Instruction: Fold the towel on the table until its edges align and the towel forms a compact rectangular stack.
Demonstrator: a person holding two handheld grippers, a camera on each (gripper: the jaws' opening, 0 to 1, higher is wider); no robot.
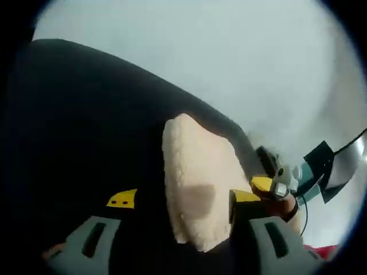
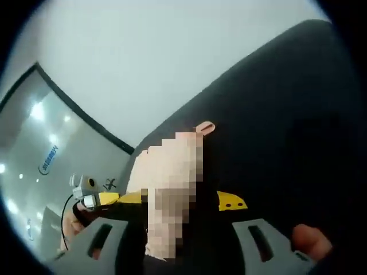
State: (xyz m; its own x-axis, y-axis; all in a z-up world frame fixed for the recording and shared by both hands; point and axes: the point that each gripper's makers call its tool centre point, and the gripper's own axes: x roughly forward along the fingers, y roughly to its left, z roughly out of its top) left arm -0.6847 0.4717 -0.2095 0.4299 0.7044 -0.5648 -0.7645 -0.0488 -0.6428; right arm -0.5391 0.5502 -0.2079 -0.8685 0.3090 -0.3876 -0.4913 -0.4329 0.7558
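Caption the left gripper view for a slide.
Cream towel lifted off the dark table, between the left claw's yellow-tipped jaws.

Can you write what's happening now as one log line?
left gripper: open, towel between jaws | right gripper: open, towel between jaws | towel: cream, over dark table

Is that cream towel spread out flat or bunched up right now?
Bunched up. The towel hangs as a narrow doubled strip against the dark table, between the left gripper tips.
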